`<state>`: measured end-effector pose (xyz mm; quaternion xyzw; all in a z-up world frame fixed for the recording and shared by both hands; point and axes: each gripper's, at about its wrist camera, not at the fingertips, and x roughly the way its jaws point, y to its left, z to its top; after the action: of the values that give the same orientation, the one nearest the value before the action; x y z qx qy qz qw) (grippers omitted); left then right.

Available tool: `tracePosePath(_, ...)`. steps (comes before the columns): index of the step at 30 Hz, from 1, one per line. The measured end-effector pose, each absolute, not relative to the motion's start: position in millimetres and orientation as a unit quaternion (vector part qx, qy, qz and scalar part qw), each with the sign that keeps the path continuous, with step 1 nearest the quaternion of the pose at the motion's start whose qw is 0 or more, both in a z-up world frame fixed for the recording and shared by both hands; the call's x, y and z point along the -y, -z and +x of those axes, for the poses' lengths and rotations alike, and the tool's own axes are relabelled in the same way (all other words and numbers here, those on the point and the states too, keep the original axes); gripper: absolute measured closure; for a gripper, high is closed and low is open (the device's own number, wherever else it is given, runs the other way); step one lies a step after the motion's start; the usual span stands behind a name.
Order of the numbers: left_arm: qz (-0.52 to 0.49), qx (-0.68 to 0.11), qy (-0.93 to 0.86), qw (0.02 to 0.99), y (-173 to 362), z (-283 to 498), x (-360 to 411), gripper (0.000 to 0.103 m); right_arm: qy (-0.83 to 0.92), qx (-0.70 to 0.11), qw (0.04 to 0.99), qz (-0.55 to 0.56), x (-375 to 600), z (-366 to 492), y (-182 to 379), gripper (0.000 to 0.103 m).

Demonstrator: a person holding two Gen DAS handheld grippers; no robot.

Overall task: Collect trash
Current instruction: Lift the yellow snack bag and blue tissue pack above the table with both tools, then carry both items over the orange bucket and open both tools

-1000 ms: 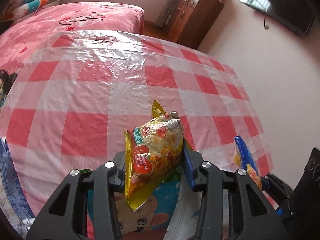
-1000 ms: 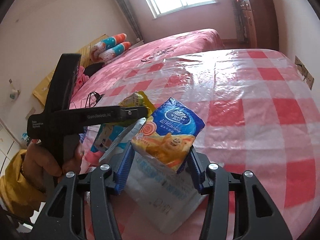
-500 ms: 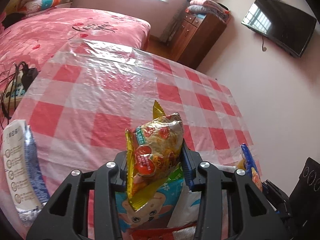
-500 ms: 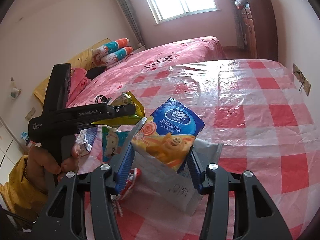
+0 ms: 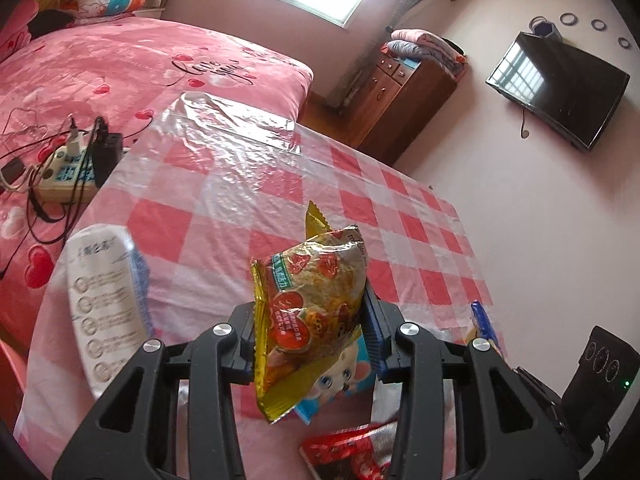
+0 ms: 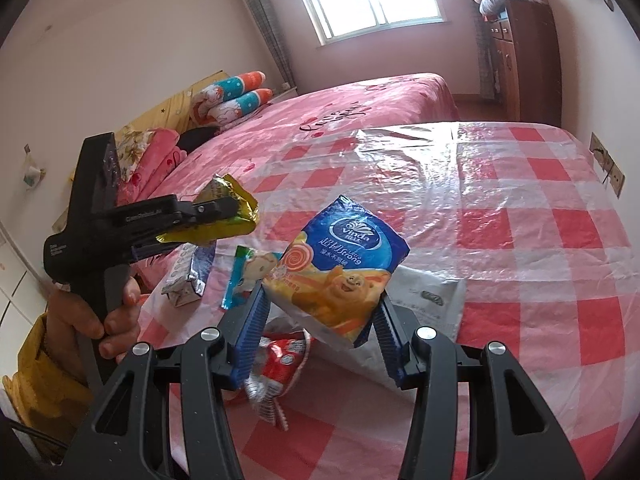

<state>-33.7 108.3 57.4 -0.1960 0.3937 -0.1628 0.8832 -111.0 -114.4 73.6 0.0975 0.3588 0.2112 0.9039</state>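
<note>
Yellow snack packet between left jaws

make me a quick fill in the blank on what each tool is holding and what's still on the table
1. The left tool grips a crinkled ____ snack bag.
2. The right tool holds a blue and orange ____ pack.
3. A red wrapper lies on the ____ tablecloth.

Missing words: yellow; tissue; checked

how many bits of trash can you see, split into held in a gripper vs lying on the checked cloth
Held in a gripper: 2, the yellow snack packet and the blue tissue pack.
Lying on the cloth: 4, the silver-white pouch, cartoon wrapper, red wrapper and white bag.
Total: 6
</note>
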Motion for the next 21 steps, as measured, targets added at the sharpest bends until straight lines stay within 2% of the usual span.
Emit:
tracePosePath(11,-0.222,-0.383,0.139,0.886,-50.6,-72.9,-161.6,0.061,-0.246,-0.362,0.897,0.065,67.5,-119.2,-82.1,0.051)
tracePosePath(21,-0.251,-0.378,0.08,0.888,-36.7,-121.4,-235.0,0.061,-0.32,-0.369,0.872,0.01,-18.4,-125.7,-86.9,0.051)
